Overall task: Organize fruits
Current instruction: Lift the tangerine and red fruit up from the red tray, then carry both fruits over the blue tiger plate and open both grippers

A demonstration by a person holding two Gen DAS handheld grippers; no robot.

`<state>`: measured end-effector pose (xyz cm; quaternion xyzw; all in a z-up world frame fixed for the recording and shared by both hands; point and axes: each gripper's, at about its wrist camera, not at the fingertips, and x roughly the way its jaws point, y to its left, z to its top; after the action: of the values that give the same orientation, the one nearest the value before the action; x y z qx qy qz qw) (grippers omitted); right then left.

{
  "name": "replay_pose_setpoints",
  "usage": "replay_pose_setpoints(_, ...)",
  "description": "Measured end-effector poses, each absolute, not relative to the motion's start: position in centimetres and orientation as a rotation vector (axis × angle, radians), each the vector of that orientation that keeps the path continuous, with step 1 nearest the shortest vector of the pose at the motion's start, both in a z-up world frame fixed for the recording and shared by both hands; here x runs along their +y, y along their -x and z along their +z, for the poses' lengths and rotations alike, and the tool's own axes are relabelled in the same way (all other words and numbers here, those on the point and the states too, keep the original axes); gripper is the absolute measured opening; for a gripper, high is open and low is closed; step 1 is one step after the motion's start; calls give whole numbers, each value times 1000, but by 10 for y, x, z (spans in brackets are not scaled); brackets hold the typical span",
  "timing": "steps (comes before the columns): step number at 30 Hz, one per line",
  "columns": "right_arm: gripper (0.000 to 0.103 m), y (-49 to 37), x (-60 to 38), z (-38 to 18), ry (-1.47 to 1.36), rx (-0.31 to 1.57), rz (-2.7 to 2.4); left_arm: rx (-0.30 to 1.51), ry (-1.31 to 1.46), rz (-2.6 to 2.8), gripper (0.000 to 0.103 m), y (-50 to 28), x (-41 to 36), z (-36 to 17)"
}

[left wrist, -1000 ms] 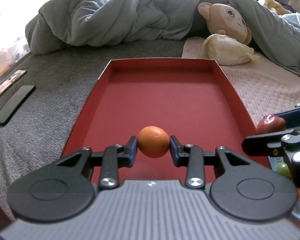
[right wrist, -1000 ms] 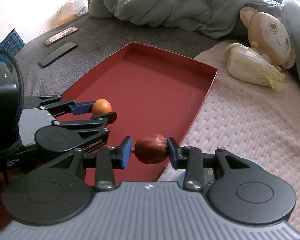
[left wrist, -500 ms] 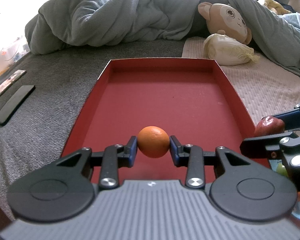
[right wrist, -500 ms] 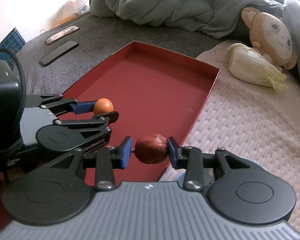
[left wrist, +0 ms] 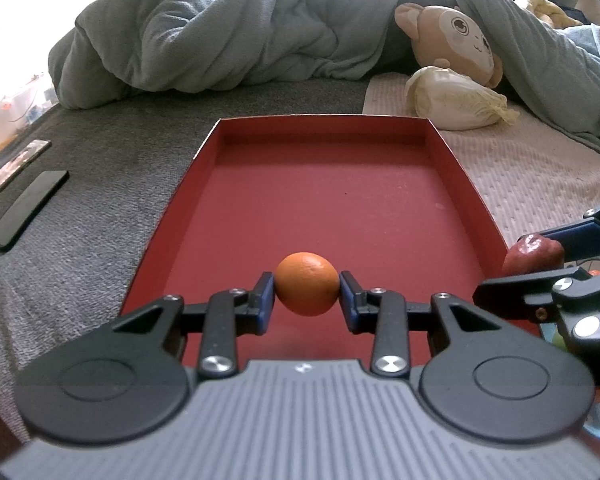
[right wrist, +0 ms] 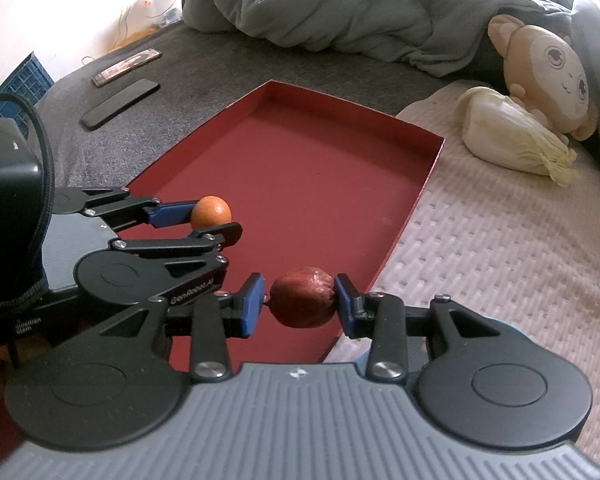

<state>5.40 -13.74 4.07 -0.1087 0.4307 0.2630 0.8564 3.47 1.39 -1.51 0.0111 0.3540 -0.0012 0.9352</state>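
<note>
My left gripper (left wrist: pixel 307 292) is shut on an orange (left wrist: pixel 306 283) and holds it above the near end of the red tray (left wrist: pixel 324 196). My right gripper (right wrist: pixel 300 298) is shut on a dark red apple (right wrist: pixel 302 297) above the tray's near right rim (right wrist: pixel 396 236). The left gripper (right wrist: pixel 216 220) and the orange (right wrist: pixel 211 210) show at the left of the right wrist view. The apple (left wrist: pixel 532 254) and right gripper (left wrist: pixel 540 260) show at the right edge of the left wrist view. The tray's floor is bare.
The tray lies on a bed with grey and cream covers. A napa cabbage (left wrist: pixel 456 100), a plush monkey (left wrist: pixel 452 40) and a rumpled blue-grey duvet (left wrist: pixel 228 28) lie beyond it. Two flat dark devices (left wrist: pixel 28 208) lie at the left. A blue crate (right wrist: pixel 20 84) stands far left.
Both grippers have drifted slightly forward over the tray's near end, still holding their fruit. The apple sits a little further left in the left wrist view.
</note>
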Motion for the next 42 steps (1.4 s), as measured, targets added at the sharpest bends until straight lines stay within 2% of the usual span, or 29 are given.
replay_pose_setpoints(42,44,-52,-143,44,223,898,548,718,-34,-14,38,-32,14,-14)
